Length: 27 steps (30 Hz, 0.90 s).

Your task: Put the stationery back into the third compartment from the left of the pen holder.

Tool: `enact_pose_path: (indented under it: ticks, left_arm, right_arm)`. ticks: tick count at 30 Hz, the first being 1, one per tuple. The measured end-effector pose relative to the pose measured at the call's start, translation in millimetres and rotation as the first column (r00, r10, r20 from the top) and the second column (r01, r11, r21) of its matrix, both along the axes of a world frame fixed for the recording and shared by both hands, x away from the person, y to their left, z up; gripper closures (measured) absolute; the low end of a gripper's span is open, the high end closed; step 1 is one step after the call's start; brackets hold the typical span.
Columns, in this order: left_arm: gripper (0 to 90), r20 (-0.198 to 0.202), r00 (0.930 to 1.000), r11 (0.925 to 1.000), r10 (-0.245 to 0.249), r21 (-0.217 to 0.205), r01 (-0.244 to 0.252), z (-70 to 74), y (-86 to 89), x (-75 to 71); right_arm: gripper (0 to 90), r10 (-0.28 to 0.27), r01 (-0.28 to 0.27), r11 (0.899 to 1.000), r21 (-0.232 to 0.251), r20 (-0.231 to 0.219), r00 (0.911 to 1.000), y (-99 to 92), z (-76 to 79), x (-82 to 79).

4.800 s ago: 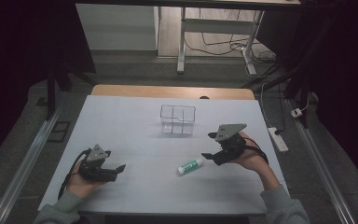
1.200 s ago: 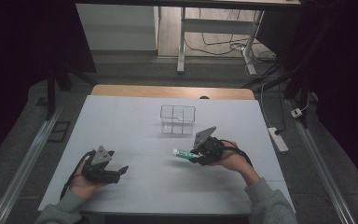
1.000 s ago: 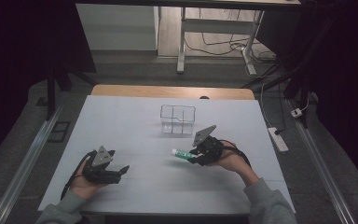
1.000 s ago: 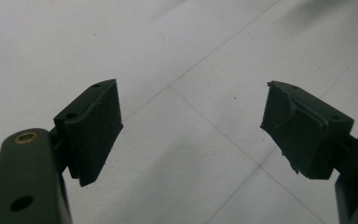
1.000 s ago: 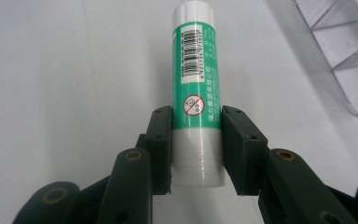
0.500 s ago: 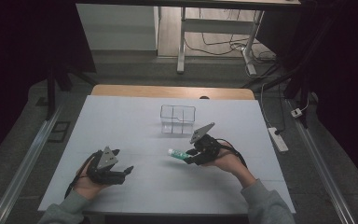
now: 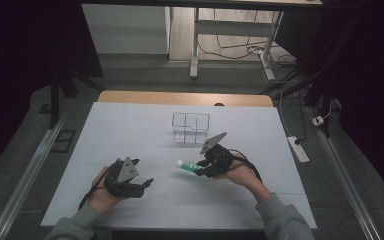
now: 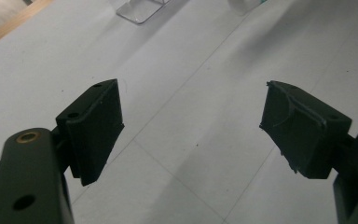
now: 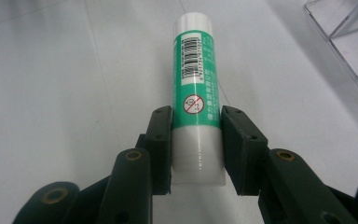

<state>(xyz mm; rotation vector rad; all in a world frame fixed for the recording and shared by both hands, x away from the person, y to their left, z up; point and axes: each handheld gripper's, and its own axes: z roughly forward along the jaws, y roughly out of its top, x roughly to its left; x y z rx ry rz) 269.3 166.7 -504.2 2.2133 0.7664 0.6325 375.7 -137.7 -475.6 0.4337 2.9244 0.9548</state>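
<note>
1. Closest in, from the right gripper view: the right gripper (image 9: 196, 135) is pinching a glue stick (image 9: 196, 88) near its white bottom end, one pad on each side of the tube. It looks held off the table (image 7: 130, 130), sticking out away from the hand.
2. Same thing from the high view: the right gripper (image 7: 201, 168) has the glue stick (image 7: 186, 164) pointing toward the table's left, hovering around the middle-front of the white surface.
3. The left gripper (image 7: 142, 184) sits low at the front left. In its own view the jaws are spread wide with nothing but bare table between them.
4. Step-wise, I'd say the pick-up is done and the carry is on. It might be a handover to the left gripper, since that one is wide open, but I honestly can't tell.
5. Farther back is a clear divided organizer (image 7: 190, 127), and that's my guess for the destination. The next move would then need the stick tipped upright and lined up over one compartment before letting go.
6. Writing: the tube has a green label with a barcode, a round red prohibition symbol and lines of small print, too small for me to read. I can't make out a brand.
</note>
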Motion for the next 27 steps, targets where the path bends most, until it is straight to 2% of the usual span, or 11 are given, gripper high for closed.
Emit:
enact_pose_path:
  ticks: [5, 9, 12, 17, 24, 27]
  left_arm:
    - [20.4, 0.014, 0.9998, 0.9996, -0.015, 0.024, 0.015, 1.1, -7.8, 0.2]
    - [20.4, 0.014, 0.9995, 0.999, -0.027, 0.035, 0.026, 0.6, -12.9, 1.8]
    - [20.5, 0.016, 0.9992, 0.9986, -0.037, 0.04, 0.036, 0.0, -16.6, 3.3]
    - [20.8, 0.01, 0.9987, 0.9976, -0.05, 0.049, 0.05, -0.6, -22.4, 7.0]
    - [21.6, 0.016, 0.9973, 0.9946, -0.071, 0.076, 0.07, -0.5, -31.0, 9.8]
    - [22.2, 0.029, 0.9949, 0.9912, -0.096, 0.094, 0.093, 0.0, -38.3, 11.1]
  right_arm:
    - [63.8, -0.019, 0.019, 1.0, 0.004, -0.009, 0.9998, 1.7, -0.8, 0.1]
    - [63.8, -0.031, 0.032, 0.999, 0.013, -0.029, 0.9991, 3.0, -2.0, 0.6]
    - [63.8, -0.031, 0.031, 1.0, 0.007, -0.02, 0.9993, 4.0, -1.7, 0.3]
    - [63.7, -0.038, 0.039, 0.999, 0.023, -0.04, 0.9985, 6.9, -2.5, -0.5]
    - [63.7, -0.033, 0.035, 0.999, 0.023, -0.059, 0.9977, 9.8, -5.2, -0.4]
    - [63.7, -0.034, 0.036, 0.999, 0.024, -0.066, 0.9972, 10.7, -5.9, -0.4]
